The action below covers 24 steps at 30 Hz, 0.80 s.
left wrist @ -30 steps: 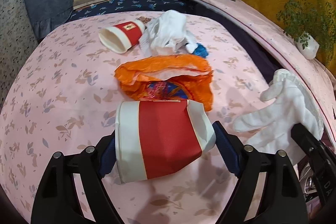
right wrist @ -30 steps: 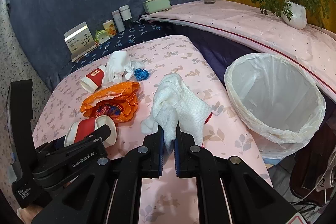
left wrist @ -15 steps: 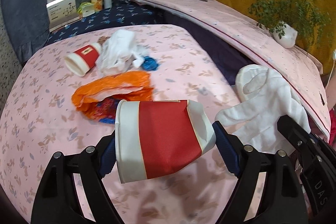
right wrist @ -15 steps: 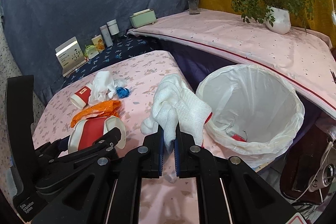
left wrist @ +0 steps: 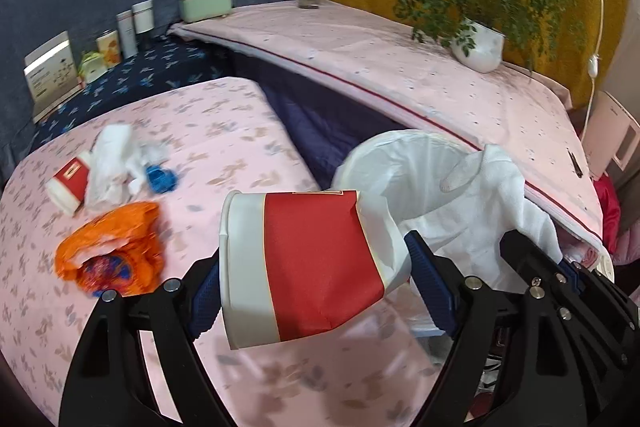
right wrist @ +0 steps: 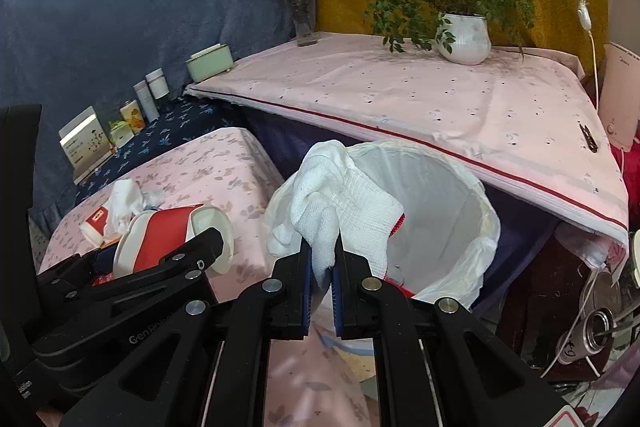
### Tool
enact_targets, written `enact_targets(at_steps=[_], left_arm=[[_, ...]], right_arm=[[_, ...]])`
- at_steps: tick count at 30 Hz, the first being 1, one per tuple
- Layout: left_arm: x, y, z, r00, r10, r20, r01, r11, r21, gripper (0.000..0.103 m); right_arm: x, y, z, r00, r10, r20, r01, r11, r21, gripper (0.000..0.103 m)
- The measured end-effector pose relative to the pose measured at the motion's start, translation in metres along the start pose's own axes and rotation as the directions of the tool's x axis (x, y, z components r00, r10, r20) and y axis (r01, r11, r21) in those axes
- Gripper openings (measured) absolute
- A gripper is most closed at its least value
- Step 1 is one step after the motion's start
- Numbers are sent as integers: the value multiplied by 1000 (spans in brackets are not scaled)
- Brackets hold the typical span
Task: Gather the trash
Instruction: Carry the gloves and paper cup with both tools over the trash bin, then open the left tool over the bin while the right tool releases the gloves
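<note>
You are carrying both loads off the table toward the white-lined bin point(right wrist: 436, 211), which is now close, so dropping comes next. Your left gripper point(left wrist: 316, 267) is clamping the red-and-white paper cup point(left wrist: 308, 263), long axis lying crosswise, mouth pointing left. Your right gripper point(right wrist: 322, 267) is pinching the white glove point(right wrist: 340, 203) over the bin's near rim.

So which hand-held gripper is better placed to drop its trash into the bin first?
Probably the right hand-held gripper: its white glove already hangs at the trash bin mouth. The left hand-held gripper, clamped on the paper cup, is further back over the table.
</note>
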<state>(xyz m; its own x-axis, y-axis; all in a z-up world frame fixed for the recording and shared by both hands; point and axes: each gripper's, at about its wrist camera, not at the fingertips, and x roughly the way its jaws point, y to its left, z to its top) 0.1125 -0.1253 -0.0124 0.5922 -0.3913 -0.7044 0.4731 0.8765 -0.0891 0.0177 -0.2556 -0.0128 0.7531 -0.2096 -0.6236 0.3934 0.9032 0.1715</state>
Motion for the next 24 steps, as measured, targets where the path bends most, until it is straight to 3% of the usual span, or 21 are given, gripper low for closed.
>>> enact_targets(at_steps=[9,16,19,24], left_arm=[[31,-47,26,994,-106,-24,107,993,49,79],[53,-59,34,987,-148,-60,151,987,51,79],[60,-54,35,988,-141,-67,142,990,23,88],[61,-39,36,990,-127,-62,126,992,-17,89]], right_arm=[[14,-45,13,996,-86,2,86,996,36,8],[27,-56,18,994,-113,-7,113,993,39,10],[33,-56,20,993,-115,-4,115,993,38,14],[37,-53,22,993,-121,0,121,992,36,30]])
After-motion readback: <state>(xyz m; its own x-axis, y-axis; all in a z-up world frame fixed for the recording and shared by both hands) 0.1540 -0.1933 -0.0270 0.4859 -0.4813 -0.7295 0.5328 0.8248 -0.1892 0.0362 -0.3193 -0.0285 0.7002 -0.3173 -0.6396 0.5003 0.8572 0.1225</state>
